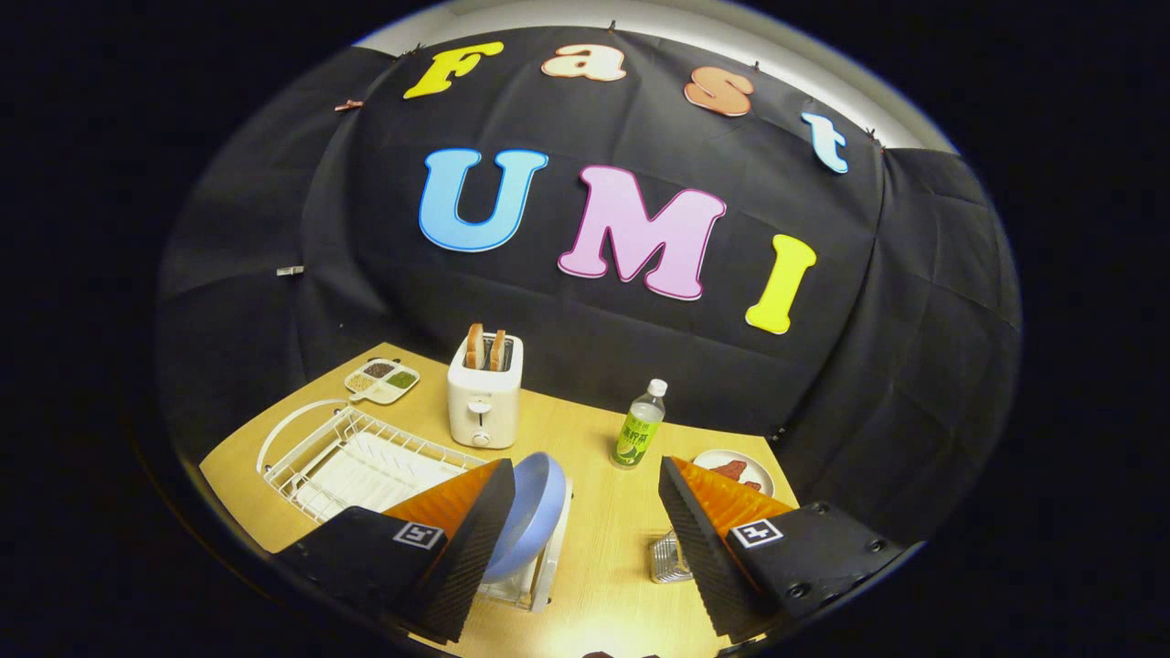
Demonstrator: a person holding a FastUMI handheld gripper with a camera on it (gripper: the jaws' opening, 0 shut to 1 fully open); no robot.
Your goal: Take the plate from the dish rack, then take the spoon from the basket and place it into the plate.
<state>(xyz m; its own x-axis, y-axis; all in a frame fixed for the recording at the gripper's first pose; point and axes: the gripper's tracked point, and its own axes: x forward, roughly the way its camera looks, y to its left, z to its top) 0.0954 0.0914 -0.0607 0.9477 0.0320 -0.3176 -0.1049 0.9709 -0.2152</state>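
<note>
Tongs (585, 512) stand wide open over the wooden surface (594, 567), gripping nothing. Both fingers (475, 539) show black ribbed pads with orange backs, and each black mount carries a small square marker.

The blue plate (530, 516) stands on edge in the near end of the white wire dish rack (338, 457). It sits right beside the inner face of the left finger, which partly covers its lower edge. Whether the pad touches the plate cannot be told. The right finger is well apart from the plate, with bare wood between them.

A small metal mesh basket (670, 559) sits on the surface just beside the inner edge of the right finger, partly hidden by it. A spoon inside it cannot be made out.

Beyond the rack stands a white toaster (484, 402) with two slices of bread (485, 347) upright in its slots. Next to the toaster, at the far corner, lies a small divided dish (382, 379) holding dark, pale and green contents. Beyond the gap between the fingers stands a clear bottle (639, 428) with a green label and white cap. Near the bottle, past the right finger, a white plate with reddish-brown food (736, 468) rests on the surface, partly behind the orange back of that finger.
</note>
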